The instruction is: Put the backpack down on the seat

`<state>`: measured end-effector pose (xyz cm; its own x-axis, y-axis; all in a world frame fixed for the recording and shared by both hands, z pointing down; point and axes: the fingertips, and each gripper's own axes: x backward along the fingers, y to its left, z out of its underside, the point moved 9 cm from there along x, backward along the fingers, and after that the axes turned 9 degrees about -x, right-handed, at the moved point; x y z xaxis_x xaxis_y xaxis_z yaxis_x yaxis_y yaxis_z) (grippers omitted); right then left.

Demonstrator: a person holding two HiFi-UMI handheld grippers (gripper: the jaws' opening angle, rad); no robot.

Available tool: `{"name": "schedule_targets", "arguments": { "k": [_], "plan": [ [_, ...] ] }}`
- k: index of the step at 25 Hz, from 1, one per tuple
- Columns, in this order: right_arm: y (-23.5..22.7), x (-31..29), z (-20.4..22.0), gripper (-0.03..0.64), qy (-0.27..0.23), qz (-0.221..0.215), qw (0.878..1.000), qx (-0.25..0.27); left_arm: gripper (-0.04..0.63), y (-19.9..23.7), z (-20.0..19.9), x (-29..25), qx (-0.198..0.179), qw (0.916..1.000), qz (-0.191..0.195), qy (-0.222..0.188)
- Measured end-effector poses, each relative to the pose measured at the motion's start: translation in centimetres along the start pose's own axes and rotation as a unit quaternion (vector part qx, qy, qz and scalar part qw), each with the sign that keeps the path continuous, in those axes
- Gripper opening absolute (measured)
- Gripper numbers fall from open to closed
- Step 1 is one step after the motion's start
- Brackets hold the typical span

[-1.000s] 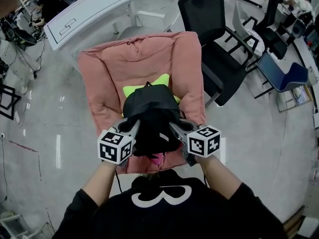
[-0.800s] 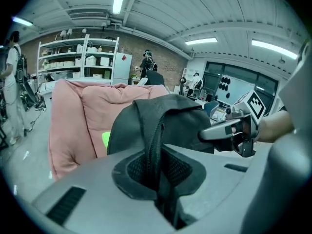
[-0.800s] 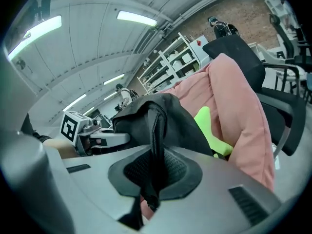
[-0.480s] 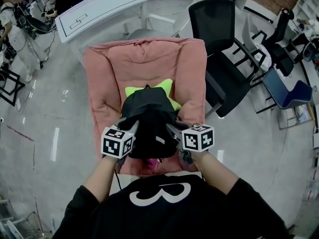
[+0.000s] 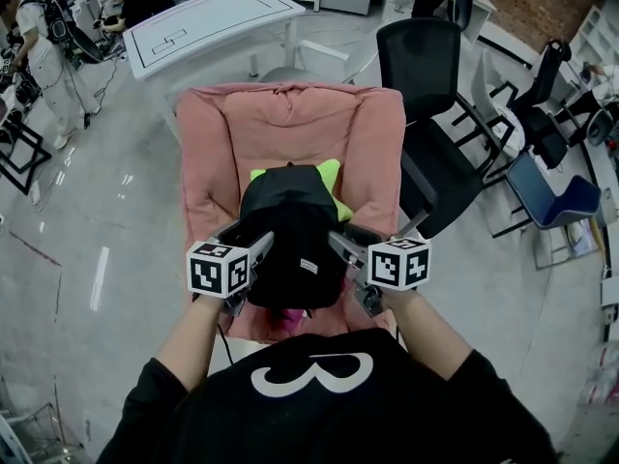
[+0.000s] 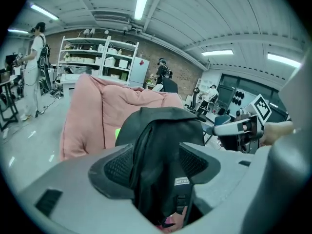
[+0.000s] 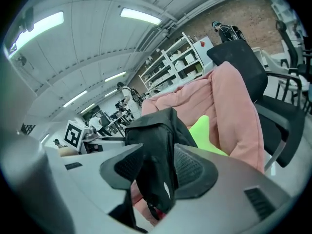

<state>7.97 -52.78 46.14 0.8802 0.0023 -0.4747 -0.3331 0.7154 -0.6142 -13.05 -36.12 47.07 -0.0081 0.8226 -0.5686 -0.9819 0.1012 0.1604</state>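
A black backpack (image 5: 290, 235) sits on the pink padded seat (image 5: 300, 129), leaning against a lime-green cushion (image 5: 331, 176). My left gripper (image 5: 253, 242) is at the pack's left side and my right gripper (image 5: 344, 242) at its right side. Both sets of jaws are opening. In the left gripper view a black strap of the backpack (image 6: 163, 130) hangs loose between the spread pads of the left gripper (image 6: 156, 165). In the right gripper view the backpack (image 7: 156, 128) has dark fabric lying between the parted pads of the right gripper (image 7: 158, 168).
A black office chair (image 5: 430, 95) stands close to the seat's right side, with a blue chair (image 5: 553, 187) further right. A white table (image 5: 208, 17) is behind the seat. A person (image 5: 41, 61) stands at the far left on the grey floor.
Both grippers' jaws have spread apart around the backpack straps. The backpack stays resting on the seat, and the hands have shifted only slightly.
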Motion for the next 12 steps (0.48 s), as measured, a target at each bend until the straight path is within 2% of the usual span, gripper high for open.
{"name": "schedule_targets", "arguments": {
  "k": [7,12],
  "plan": [
    [4.6,2.5,2.4,0.176,0.002,-0.034,0.999,-0.025,0.278,-0.9,1.9,5.2,0.026,0.9992,0.030,-0.005],
    [10.2,4.5,4.7,0.165,0.010,-0.100,0.994,0.033,0.274,-3.9,2.8,10.7,0.041,0.9945,0.078,-0.057]
  ]
}}
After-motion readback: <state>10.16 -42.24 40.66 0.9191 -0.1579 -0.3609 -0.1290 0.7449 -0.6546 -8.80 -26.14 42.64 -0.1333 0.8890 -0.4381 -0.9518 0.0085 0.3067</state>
